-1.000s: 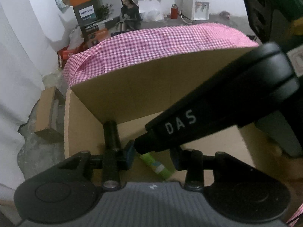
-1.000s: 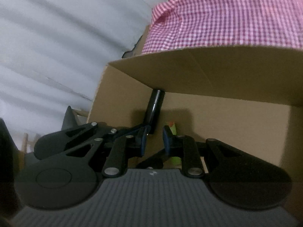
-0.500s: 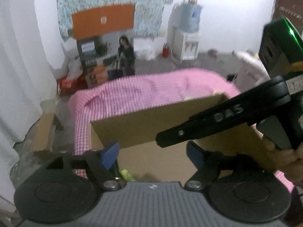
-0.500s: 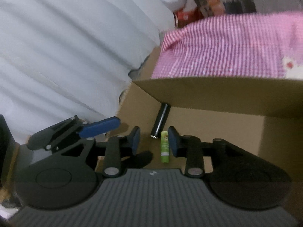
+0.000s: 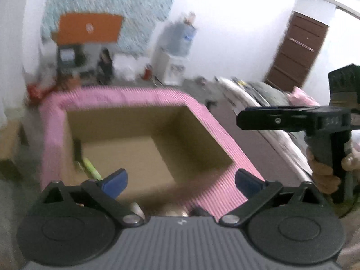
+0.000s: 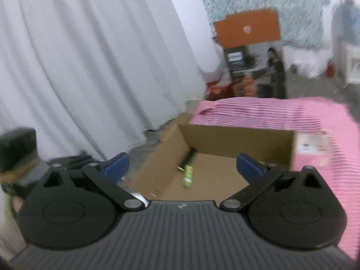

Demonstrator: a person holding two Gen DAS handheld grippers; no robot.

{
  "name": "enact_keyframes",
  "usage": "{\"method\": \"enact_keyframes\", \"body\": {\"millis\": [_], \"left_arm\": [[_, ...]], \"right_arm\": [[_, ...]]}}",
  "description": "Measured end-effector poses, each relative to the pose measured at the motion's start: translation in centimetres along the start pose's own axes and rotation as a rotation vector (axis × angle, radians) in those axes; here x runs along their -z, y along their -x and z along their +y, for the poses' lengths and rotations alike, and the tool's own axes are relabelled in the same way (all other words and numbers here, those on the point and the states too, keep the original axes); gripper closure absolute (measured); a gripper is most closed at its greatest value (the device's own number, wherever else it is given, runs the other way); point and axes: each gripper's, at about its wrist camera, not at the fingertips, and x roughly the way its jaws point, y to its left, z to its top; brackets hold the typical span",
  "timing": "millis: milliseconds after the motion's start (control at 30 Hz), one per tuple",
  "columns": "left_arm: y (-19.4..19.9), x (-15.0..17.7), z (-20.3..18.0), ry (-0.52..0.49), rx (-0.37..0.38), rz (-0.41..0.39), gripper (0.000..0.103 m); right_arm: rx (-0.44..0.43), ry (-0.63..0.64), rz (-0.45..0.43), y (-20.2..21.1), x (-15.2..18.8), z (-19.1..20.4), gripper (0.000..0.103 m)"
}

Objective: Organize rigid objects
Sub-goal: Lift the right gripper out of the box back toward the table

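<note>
Left tool (image 5: 181, 181): jaws just spread wide, nothing between | Right tool (image 6: 182, 165): likewise released | Black cylinder (image 6: 188, 155) and green tube (image 6: 188, 176): inside cardboard box (image 6: 236, 137), left side

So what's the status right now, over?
Left gripper and right gripper just opened, jaws empty. Black tube and green tube lie in cardboard box. Nothing blocking.

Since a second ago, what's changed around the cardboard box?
Both grippers pulled up and back out of the cardboard box. The left gripper and right gripper have just been opening, nothing between them. The black cylinder and green tube stay inside.
</note>
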Motion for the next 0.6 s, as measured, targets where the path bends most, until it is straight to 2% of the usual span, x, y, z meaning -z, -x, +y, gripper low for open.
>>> {"method": "enact_keyframes", "body": {"millis": [167, 300, 367, 467, 600], "left_arm": [[-2.2, 5.2, -0.7, 0.081, 0.028, 0.079, 0.001], [-4.1, 7.8, -1.3, 0.063, -0.001, 0.105, 0.001], [-4.4, 8.5, -2.3, 0.027, -0.041, 0.081, 0.001], [-5.1, 8.9, -3.9, -0.056, -0.108, 0.031, 0.001], [-6.1, 8.6, -5.6, -0.1, -0.093, 0.031, 0.001]], "right_arm": [[0.228, 0.083, 0.049, 0.9, 6.7, 1.0, 0.001], [0.366, 0.179, 0.111, 0.4, 11.5, 1.5, 0.001], [0.385, 0.195, 0.13, -0.2, 13.2, 1.6, 0.001], [0.33, 0.143, 0.119, -0.6, 14.7, 0.7, 0.001], [0.261, 0.0, 0.053, 0.6, 15.9, -1.4, 0.001]]}}
